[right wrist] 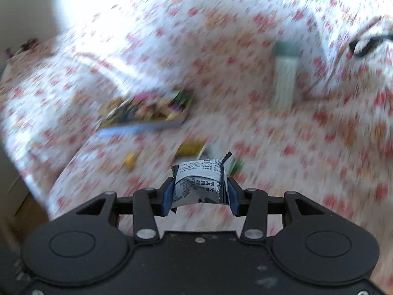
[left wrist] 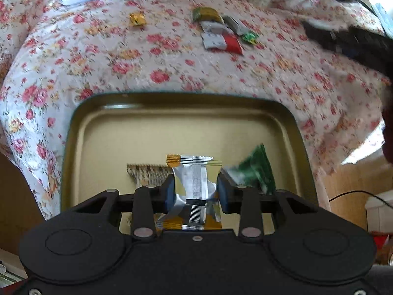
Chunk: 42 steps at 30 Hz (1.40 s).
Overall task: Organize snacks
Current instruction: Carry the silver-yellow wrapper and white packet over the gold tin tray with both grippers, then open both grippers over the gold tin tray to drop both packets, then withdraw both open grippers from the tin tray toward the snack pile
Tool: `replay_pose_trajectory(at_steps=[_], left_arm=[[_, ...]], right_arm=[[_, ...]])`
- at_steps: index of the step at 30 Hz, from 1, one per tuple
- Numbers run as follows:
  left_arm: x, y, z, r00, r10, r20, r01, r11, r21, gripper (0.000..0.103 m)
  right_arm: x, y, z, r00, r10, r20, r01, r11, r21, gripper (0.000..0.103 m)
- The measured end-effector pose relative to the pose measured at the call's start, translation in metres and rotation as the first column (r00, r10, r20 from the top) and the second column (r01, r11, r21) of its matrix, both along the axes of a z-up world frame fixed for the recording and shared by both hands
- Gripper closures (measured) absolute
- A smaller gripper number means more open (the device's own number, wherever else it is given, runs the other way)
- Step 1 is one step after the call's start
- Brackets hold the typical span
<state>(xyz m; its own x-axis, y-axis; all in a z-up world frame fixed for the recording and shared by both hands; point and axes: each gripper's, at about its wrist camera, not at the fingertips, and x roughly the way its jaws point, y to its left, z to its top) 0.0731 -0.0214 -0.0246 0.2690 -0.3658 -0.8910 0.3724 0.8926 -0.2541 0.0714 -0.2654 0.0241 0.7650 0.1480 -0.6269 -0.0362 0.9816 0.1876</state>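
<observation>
Left gripper (left wrist: pixel 196 191) clamped on silver-and-orange foil snack packet (left wrist: pixel 194 184), long axis twelve-to-six, directly above gold rectangular metal tin (left wrist: pixel 172 127). Right gripper (right wrist: pixel 200 194) pinching white printed snack wrapper (right wrist: pixel 200 179); tin unseen there, so left nearer.

The right claw (right wrist: pixel 199 191) pinches a crumpled white snack packet (right wrist: pixel 200 180) with black print between its blue pads (right wrist: pixel 167 194), the packet's top sticking up past the fingertips. Beyond it the flowered cloth (right wrist: pixel 282 132) covering the surface is heavily blurred. A flat tray of mixed wrappers (right wrist: pixel 147 113) lies farther off to the left (contents unreadable), and a pale green container (right wrist: pixel 285 78) stands to the right.
</observation>
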Motion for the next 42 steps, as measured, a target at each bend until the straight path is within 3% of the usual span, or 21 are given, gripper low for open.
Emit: replay_pose_trajectory(at_steps=[3, 7, 11, 18, 21, 36, 42], left_arm=[[-0.006, -0.003, 0.0, 1.0, -0.021, -0.017, 0.021, 1.0, 0.012, 0.059], [-0.012, -0.008, -0.001, 0.999, -0.043, -0.029, 0.044, 0.999, 0.021, 0.059], [-0.015, -0.014, -0.003, 0.998, -0.053, -0.032, 0.054, 0.998, 0.029, 0.059], [-0.019, -0.017, 0.0, 0.998, -0.062, -0.012, 0.062, 0.997, 0.039, 0.056], [-0.019, -0.017, 0.002, 0.998, -0.064, -0.007, 0.064, 0.997, 0.033, 0.044], [-0.017, -0.016, 0.006, 0.999, -0.032, 0.03, 0.031, 0.999, 0.038, 0.044], [-0.019, -0.018, 0.003, 0.999, -0.031, 0.042, 0.027, 0.995, 0.095, 0.044]], right_arm=[[-0.026, 0.012, -0.013, 0.994, 0.032, -0.105, -0.027, 0.999, 0.041, 0.056], [-0.053, 0.031, -0.031, 0.974, 0.041, -0.221, -0.042, 0.999, -0.003, 0.056], [-0.077, 0.045, -0.042, 0.959, 0.066, -0.275, -0.072, 0.997, -0.012, 0.056], [-0.085, 0.054, -0.039, 0.949, 0.131, -0.286, -0.139, 0.99, -0.008, 0.054], [-0.081, 0.054, -0.04, 0.947, 0.139, -0.289, -0.145, 0.989, 0.002, 0.054], [-0.072, 0.049, -0.044, 0.954, 0.121, -0.274, -0.112, 0.993, 0.048, 0.052], [-0.073, 0.057, -0.046, 0.94, 0.17, -0.296, -0.164, 0.985, 0.043, 0.05]])
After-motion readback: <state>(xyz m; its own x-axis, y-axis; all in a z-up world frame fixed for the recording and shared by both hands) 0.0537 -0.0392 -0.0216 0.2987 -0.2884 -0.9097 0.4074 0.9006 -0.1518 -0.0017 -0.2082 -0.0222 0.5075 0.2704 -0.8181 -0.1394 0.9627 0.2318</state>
